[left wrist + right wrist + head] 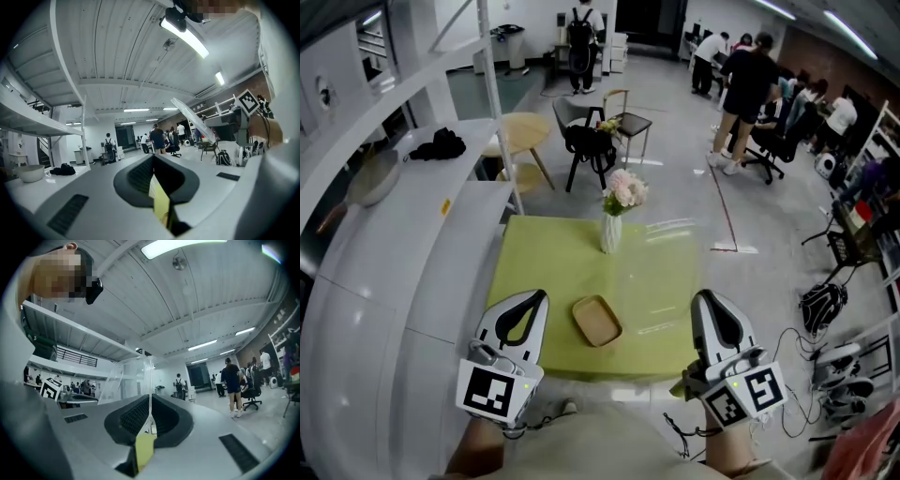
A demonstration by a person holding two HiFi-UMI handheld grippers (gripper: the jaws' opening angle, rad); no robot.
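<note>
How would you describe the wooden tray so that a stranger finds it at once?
Look at the square yellow-green table in the middle of the grey floor. Near its front edge lies the wooden tray. It is low, tan and empty, unlike the tall white vase of pink flowers behind it.
</note>
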